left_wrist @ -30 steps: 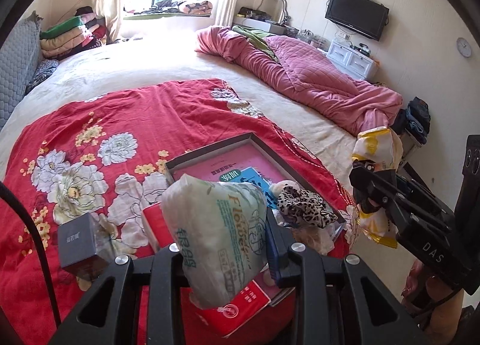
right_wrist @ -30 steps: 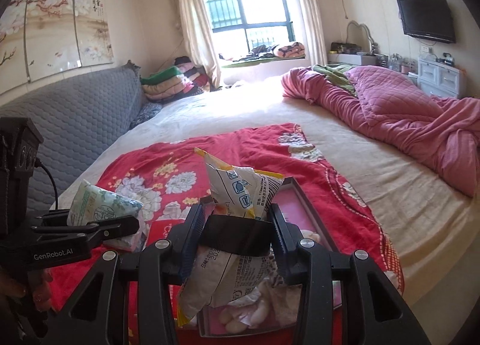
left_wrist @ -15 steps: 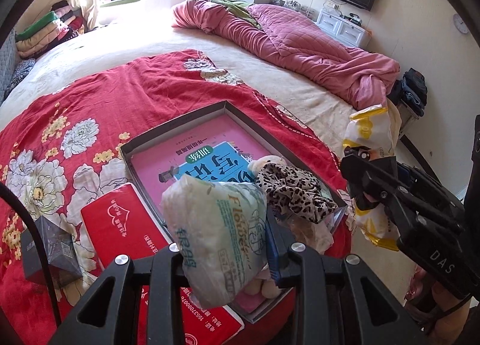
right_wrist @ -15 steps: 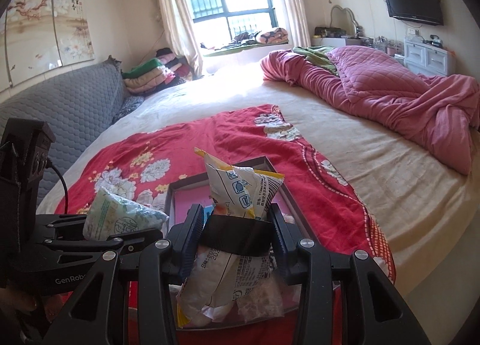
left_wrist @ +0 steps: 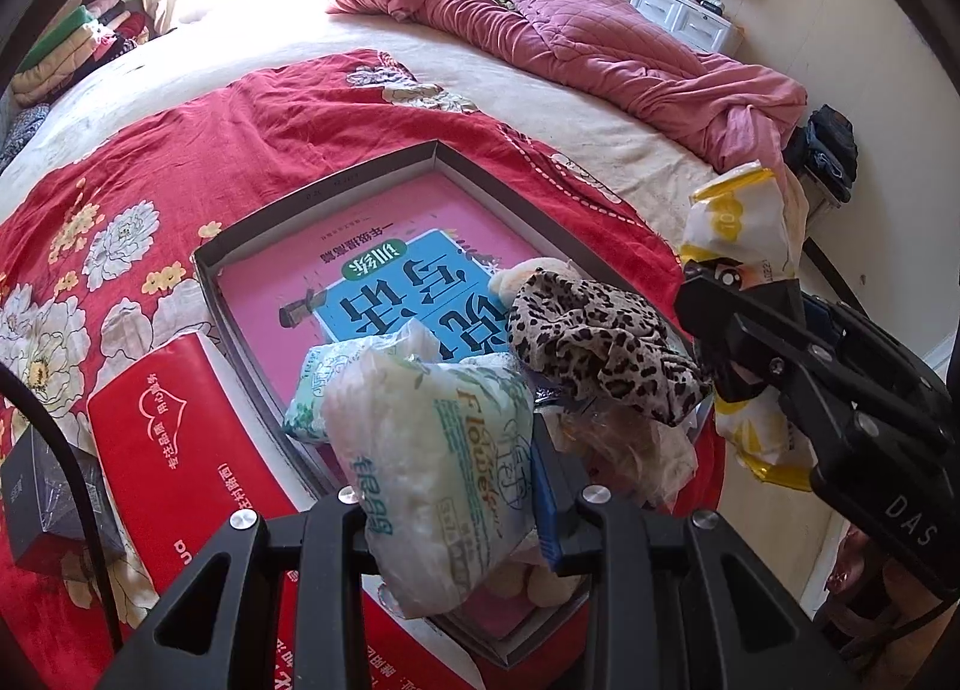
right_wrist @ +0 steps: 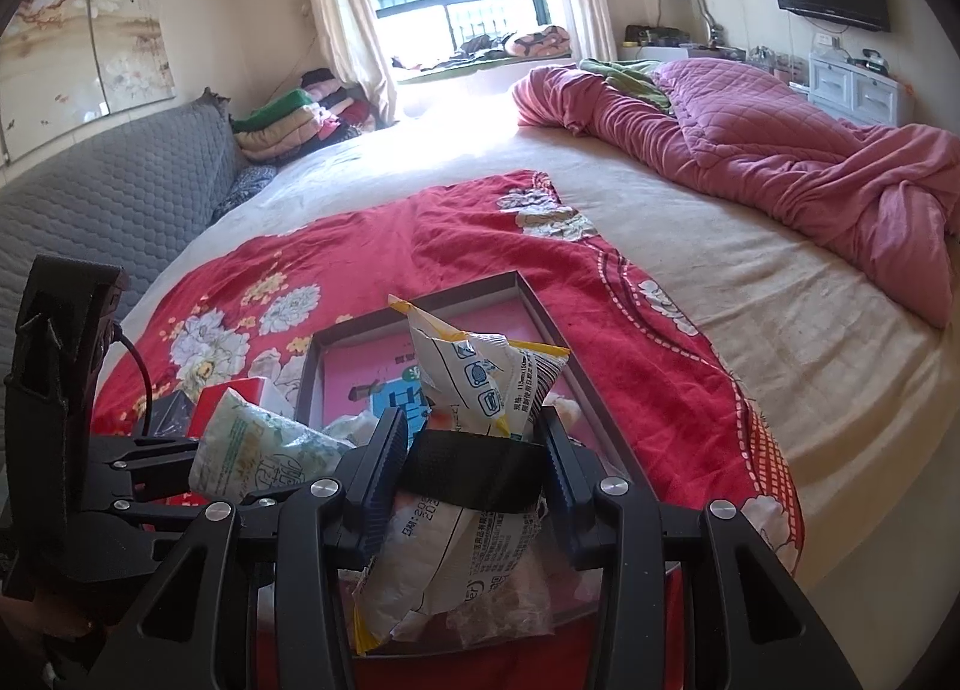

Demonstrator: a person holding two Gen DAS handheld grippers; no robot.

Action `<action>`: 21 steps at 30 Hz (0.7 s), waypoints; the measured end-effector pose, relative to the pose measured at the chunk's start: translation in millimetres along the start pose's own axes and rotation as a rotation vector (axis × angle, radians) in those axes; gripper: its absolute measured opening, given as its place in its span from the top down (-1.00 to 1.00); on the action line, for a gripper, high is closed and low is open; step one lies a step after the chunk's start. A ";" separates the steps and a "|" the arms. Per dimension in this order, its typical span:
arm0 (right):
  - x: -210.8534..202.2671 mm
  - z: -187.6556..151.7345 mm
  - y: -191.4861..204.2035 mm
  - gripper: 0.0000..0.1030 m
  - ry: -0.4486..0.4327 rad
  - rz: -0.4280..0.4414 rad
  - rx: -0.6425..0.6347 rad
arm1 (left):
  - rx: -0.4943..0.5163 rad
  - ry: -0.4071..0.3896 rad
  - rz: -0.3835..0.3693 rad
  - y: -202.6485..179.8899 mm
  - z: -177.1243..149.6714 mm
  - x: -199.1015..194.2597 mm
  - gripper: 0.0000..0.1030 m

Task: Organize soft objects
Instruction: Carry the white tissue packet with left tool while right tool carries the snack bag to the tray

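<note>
My left gripper (left_wrist: 444, 486) is shut on a white and green tissue pack (left_wrist: 432, 462), held just above the near end of a shallow grey tray (left_wrist: 336, 180) on the red floral blanket. A pink and blue book (left_wrist: 384, 282) lies flat in the tray, with a leopard-print cloth (left_wrist: 600, 342), a second green-white pack (left_wrist: 315, 384) and a pale plush piece on it. My right gripper (right_wrist: 474, 450) is shut on a crumpled yellow and white packet (right_wrist: 474, 378) over the tray's (right_wrist: 528, 300) near right side. The left wrist view shows that packet (left_wrist: 744, 222) at the right.
Left of the tray sit a red tissue box (left_wrist: 168, 450) and a small black box (left_wrist: 48, 498). A pink quilt (right_wrist: 750, 150) lies bunched across the far right of the bed. Folded blankets (right_wrist: 288, 120) are stacked by the window, beside a grey padded headboard (right_wrist: 120, 192).
Both grippers have sunk and come closer to the tray, each keeping its hold. The tray and its contents now fill more of both views.
</note>
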State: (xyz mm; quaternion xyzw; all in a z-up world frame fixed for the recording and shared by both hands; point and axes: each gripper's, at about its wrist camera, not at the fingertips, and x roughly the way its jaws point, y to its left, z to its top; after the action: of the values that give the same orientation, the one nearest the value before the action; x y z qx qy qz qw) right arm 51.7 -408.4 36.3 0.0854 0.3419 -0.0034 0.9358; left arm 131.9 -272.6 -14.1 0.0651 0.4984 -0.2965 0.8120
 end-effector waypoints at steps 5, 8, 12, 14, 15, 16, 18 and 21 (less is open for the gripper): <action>8.9 -2.1 1.3 0.14 0.023 -0.007 -0.017 | -0.005 0.014 -0.002 2.8 -1.9 7.6 0.37; 13.4 -1.3 1.7 0.14 0.029 -0.006 -0.022 | -0.009 0.016 -0.005 4.1 -2.4 9.2 0.37; 22.1 0.1 5.4 0.14 0.042 -0.009 -0.041 | -0.015 0.018 -0.009 6.0 -3.0 11.2 0.37; 28.1 1.0 7.1 0.14 0.050 -0.008 -0.050 | -0.018 0.019 -0.009 7.3 -3.7 12.6 0.37; 32.1 1.7 7.7 0.14 0.060 -0.005 -0.053 | -0.019 0.022 -0.009 7.8 -4.0 13.4 0.37; 37.0 2.3 8.4 0.14 0.069 -0.002 -0.056 | -0.021 0.024 -0.012 8.4 -4.2 14.2 0.37; 47.7 2.6 10.0 0.13 0.093 -0.002 -0.063 | -0.016 0.021 -0.008 7.9 -4.2 14.4 0.37; 64.2 0.9 10.1 0.13 0.125 0.008 -0.056 | -0.015 0.023 -0.008 7.6 -3.9 15.0 0.37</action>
State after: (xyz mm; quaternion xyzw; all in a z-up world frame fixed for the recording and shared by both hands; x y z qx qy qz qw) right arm 102.2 -395.2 -2.6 0.0607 0.3993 0.0151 0.9147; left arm 137.9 -271.1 -30.2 0.0606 0.5100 -0.2953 0.8057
